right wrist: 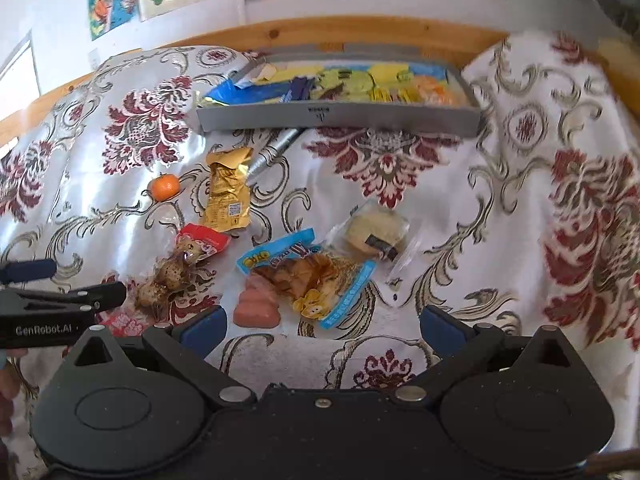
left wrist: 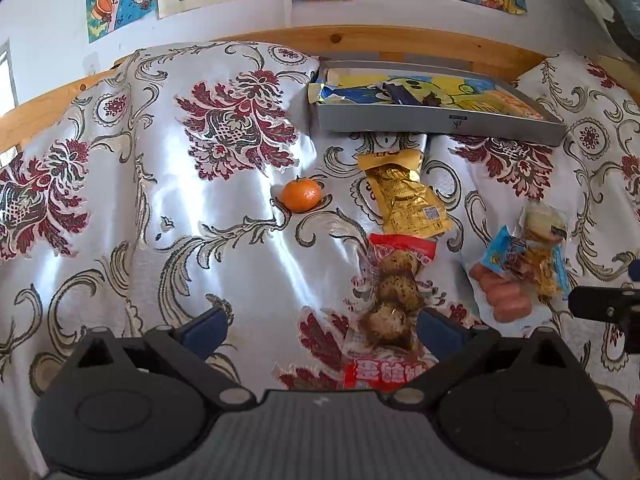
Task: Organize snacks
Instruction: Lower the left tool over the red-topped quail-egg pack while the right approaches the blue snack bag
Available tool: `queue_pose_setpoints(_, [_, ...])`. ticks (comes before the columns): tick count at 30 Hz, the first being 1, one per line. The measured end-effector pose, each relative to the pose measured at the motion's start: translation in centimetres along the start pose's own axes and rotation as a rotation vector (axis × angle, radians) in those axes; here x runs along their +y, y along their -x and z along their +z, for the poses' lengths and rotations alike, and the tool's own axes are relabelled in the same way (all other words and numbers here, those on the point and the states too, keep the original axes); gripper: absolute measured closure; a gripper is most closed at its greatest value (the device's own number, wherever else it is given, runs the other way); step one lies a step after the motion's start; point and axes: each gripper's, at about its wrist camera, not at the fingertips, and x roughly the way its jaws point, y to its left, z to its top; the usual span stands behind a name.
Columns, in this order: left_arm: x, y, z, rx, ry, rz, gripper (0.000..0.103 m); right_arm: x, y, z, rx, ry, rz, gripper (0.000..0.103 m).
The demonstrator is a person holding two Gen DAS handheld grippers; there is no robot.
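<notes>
Snacks lie on a floral cloth. A clear pack of speckled eggs (left wrist: 394, 300) (right wrist: 172, 276) with red ends lies between my left gripper's (left wrist: 320, 326) open fingers, close to the right finger. A gold packet (left wrist: 404, 196) (right wrist: 228, 192) and an orange mandarin (left wrist: 302, 194) (right wrist: 163, 186) lie farther back. My right gripper (right wrist: 322, 326) is open, just short of a blue-edged snack bag (right wrist: 312, 280) (left wrist: 524, 260) and pink sausages (right wrist: 256, 306) (left wrist: 502, 294). A wrapped pale cake (right wrist: 374, 232) (left wrist: 542, 220) sits behind them. The left gripper (right wrist: 60, 304) shows at the right view's left edge.
A grey tray (left wrist: 436, 120) (right wrist: 340, 118) at the back holds several colourful packets, one blue bag hanging over its left end. A silver stick pack (right wrist: 272, 150) pokes out under its front. A wooden rail (left wrist: 360, 40) and a wall with drawings lie behind.
</notes>
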Motion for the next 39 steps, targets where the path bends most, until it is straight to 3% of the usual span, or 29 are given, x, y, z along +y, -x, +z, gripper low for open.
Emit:
queue_pose_setpoints(11, [-1.7,-1.7,0.7,0.018,-0.137,-0.06,0.001,-2.6,-5.0,1.9,0.11,-0.17,0.107,0.001])
queue_pose_setpoints(16, [-2.5,-2.9,0.9,0.036,-0.179,-0.099,0.001,-2.2,-6.0,2.1,0.106,-0.164,0.126,0.001])
queue_pose_setpoints(23, [-2.9,-4.6,1.1,0.079,-0.19,-0.122,0.001,-1.4,-6.5,2.2,0.098,-0.111,0.152,0.001])
queue_pose_setpoints(29, [-1.8,-5.5,1.3,0.101,-0.116,-0.136,0.002,-1.2,-7.3,2.6,0.083,-0.125,0.191,0.001])
queue_pose_setpoints(36, [-1.1,-5.9,1.2,0.133,-0.06,-0.184,0.022,-1.2,-8.1,2.9,0.07,-0.15,0.223,0.001])
queue_pose_setpoints(39, [-1.5,-5.8,1.0,0.131,-0.073,-0.182,0.025,-0.8,-8.3,3.0,0.066,-0.131,0.226,0.001])
